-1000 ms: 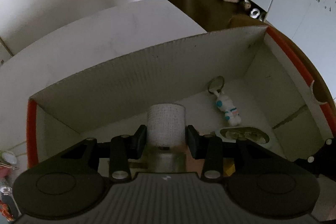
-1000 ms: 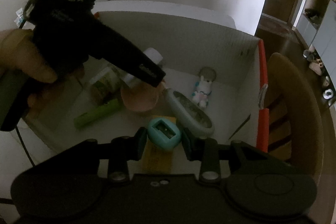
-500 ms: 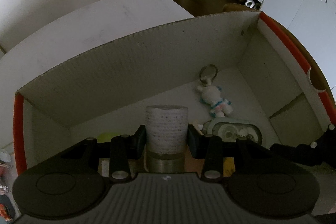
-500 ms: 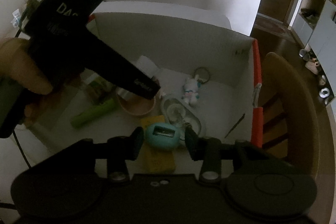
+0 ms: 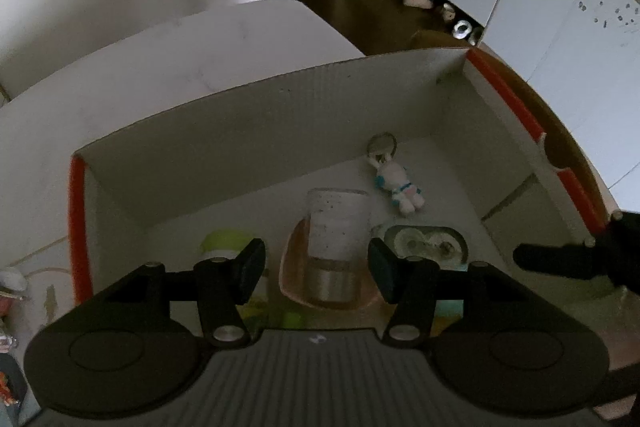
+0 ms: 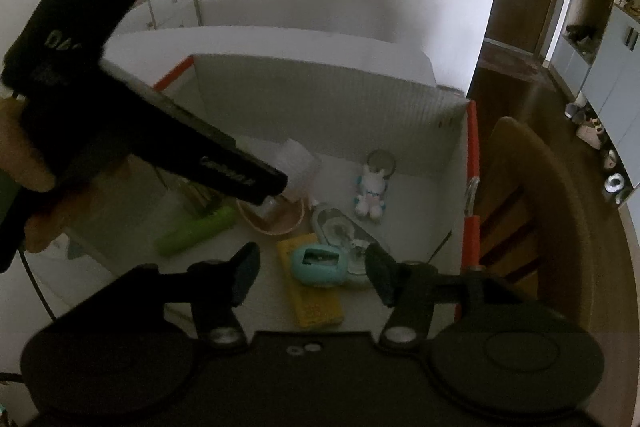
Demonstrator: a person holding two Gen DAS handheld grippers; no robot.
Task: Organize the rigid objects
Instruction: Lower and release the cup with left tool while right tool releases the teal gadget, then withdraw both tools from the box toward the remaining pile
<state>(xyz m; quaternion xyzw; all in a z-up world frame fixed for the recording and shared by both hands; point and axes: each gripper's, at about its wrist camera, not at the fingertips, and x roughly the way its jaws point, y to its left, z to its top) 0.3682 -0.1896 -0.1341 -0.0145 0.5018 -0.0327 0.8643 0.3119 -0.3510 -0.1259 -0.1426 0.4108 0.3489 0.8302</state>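
Note:
An open white cardboard box point(image 5: 256, 131) with orange edges holds the objects. A white cup with a metal base point(image 5: 338, 227) stands in a pink bowl point(image 5: 290, 267). My left gripper point(image 5: 316, 265) hovers over it with its jaws opening, and both pads are clear of the cup. In the right wrist view a teal oval object point(image 6: 318, 263) rests on a yellow box point(image 6: 314, 299). My right gripper point(image 6: 312, 273) is above it, jaws opening, pads apart from it. The left gripper's body partly hides the cup point(image 6: 298, 163) there.
Also in the box are a small plush keychain point(image 5: 400, 187), a clear oval case point(image 5: 426, 243) and a green tube point(image 6: 196, 231). The box sits on a white table point(image 5: 160, 67). A wooden chair point(image 6: 540, 207) stands just past the box's right wall.
Both grippers have let go. The left one rose and pulled back, leaving the cup standing in the pink bowl. The teal object now lies on the yellow box below the right jaws.

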